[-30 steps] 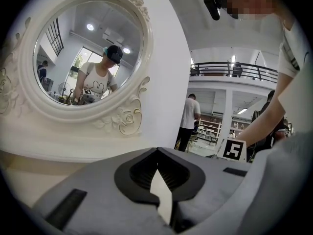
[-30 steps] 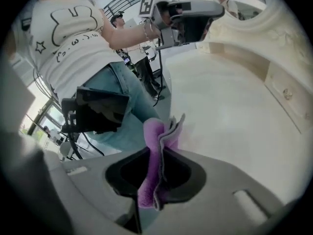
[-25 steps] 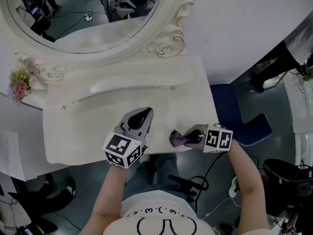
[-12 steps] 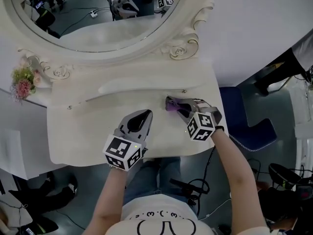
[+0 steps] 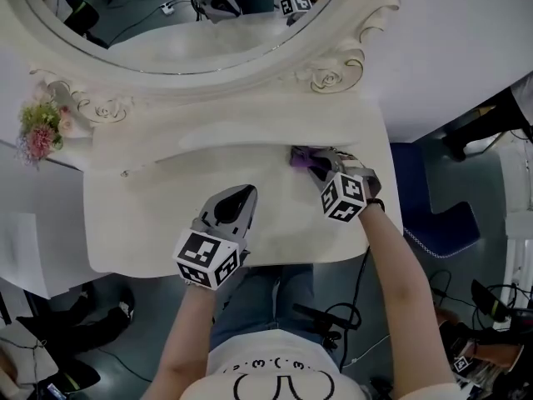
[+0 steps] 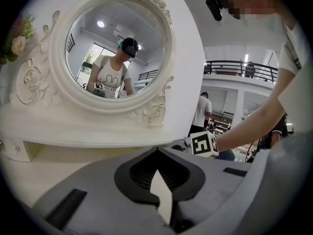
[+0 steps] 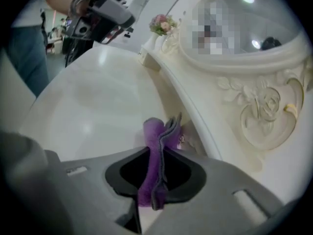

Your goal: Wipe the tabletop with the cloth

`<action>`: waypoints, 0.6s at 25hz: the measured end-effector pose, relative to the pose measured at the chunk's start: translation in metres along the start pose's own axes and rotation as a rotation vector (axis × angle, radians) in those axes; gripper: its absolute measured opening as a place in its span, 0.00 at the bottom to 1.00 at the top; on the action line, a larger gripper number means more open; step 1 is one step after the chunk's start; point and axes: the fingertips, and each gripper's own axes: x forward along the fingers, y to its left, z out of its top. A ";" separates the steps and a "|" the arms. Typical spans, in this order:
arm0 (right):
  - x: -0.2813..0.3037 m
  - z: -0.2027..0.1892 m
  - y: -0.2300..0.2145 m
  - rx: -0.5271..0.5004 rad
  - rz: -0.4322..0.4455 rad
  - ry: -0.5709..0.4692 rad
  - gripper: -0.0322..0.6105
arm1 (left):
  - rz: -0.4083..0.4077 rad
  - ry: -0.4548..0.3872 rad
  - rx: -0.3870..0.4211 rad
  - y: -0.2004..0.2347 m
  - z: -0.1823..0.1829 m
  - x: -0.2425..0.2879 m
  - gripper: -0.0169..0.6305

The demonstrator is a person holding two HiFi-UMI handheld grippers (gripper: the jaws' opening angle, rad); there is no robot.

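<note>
A folded purple cloth (image 7: pixel 159 151) is pinched between the jaws of my right gripper (image 5: pixel 312 162), which is shut on it. The purple cloth (image 5: pixel 301 157) presses on the cream tabletop (image 5: pixel 166 207) at its back right, close to the raised shelf under the mirror. My left gripper (image 5: pixel 236 200) rests on the tabletop near the front middle, its jaws shut with nothing between them. In the left gripper view the left gripper (image 6: pixel 159 199) points toward the mirror, and the right gripper's marker cube (image 6: pixel 204 144) shows beyond it.
An oval mirror (image 5: pixel 183 15) in a carved cream frame stands behind the tabletop. A small pink flower bunch (image 5: pixel 40 136) sits at the left of the frame. A blue chair (image 5: pixel 433 207) stands to the right. Cables lie on the floor by the person's legs.
My right gripper carried the purple cloth from the front right edge of the tabletop up to the back right, near the shelf. The left gripper stayed in place.
</note>
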 end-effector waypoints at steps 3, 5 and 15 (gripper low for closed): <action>-0.006 0.000 0.006 0.061 0.109 0.001 0.16 | -0.011 0.000 0.000 0.001 -0.001 -0.004 0.02; -0.015 -0.002 0.018 0.045 0.189 0.012 0.16 | -0.021 -0.007 -0.002 0.001 0.000 -0.005 0.02; -0.080 -0.005 0.115 0.078 0.488 0.014 0.16 | -0.042 -0.024 -0.011 0.004 0.002 -0.011 0.02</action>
